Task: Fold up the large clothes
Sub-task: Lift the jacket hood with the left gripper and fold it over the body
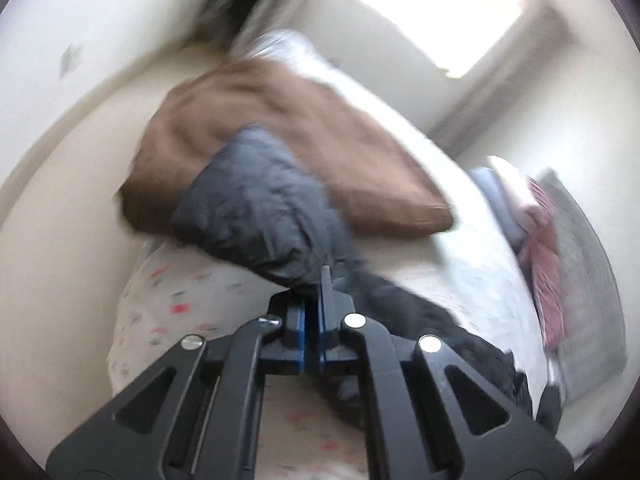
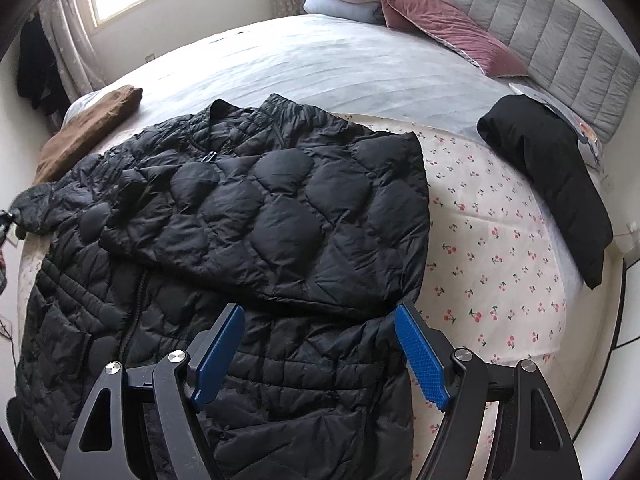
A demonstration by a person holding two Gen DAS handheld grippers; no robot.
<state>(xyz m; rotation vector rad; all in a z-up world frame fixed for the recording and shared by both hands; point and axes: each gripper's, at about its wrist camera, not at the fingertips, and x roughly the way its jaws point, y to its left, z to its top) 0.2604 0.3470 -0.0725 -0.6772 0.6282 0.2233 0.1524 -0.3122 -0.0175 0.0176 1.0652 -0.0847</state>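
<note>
On the bed (image 2: 500, 240) lay a black quilted jacket (image 2: 240, 220), one sleeve folded across. The left gripper (image 1: 316, 280) pinched its sleeve cuff (image 1: 256, 208); the right gripper (image 2: 320, 344) hovered spread above the hem.

We see a black quilted jacket (image 2: 224, 216) lying front-up on the bed; zip closed up the middle, collar at the far end, hem nearest the right wrist camera; its right sleeve is folded across the chest, cuff end reaching the jacket's edge; the left sleeve (image 1: 256, 204) is bunched and lifted off to the side, its cuff pinched; in the blurred left wrist view it reads dark grey, crinkled, puffy.
</note>
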